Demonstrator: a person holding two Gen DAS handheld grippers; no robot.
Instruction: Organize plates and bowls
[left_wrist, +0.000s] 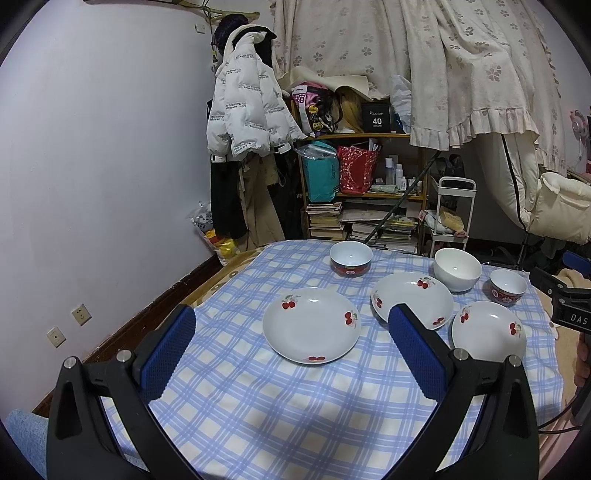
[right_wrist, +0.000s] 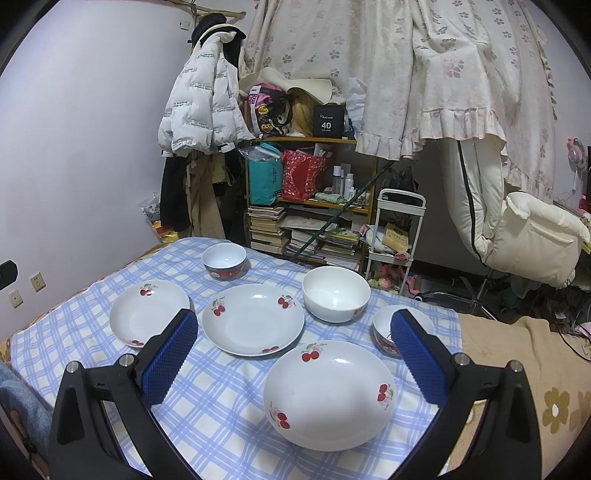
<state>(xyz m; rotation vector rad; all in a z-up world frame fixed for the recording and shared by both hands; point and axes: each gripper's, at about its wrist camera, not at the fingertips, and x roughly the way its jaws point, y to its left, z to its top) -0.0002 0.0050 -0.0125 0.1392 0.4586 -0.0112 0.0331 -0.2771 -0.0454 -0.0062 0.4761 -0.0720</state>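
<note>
- Three cherry-printed plates are laid out singly on the checked cloth (right_wrist: 229, 406): the nearest plate (right_wrist: 330, 395), the middle plate (right_wrist: 253, 319) and the left plate (right_wrist: 149, 312).
- Three bowls are set behind and beside them: a plain white bowl (right_wrist: 336, 293), a red-banded bowl (right_wrist: 224, 260) at the far edge, and a second red-banded bowl (right_wrist: 386, 332), partly hidden by a finger.
- The nearest plate is judged closest to the right gripper (right_wrist: 293, 363), lying just ahead and between its spread, empty fingers.
- The left gripper (left_wrist: 291, 349) is likewise held wide and empty, with the left plate (left_wrist: 312, 325) straight ahead.
- The plates are round, so no long axis is offered.
</note>
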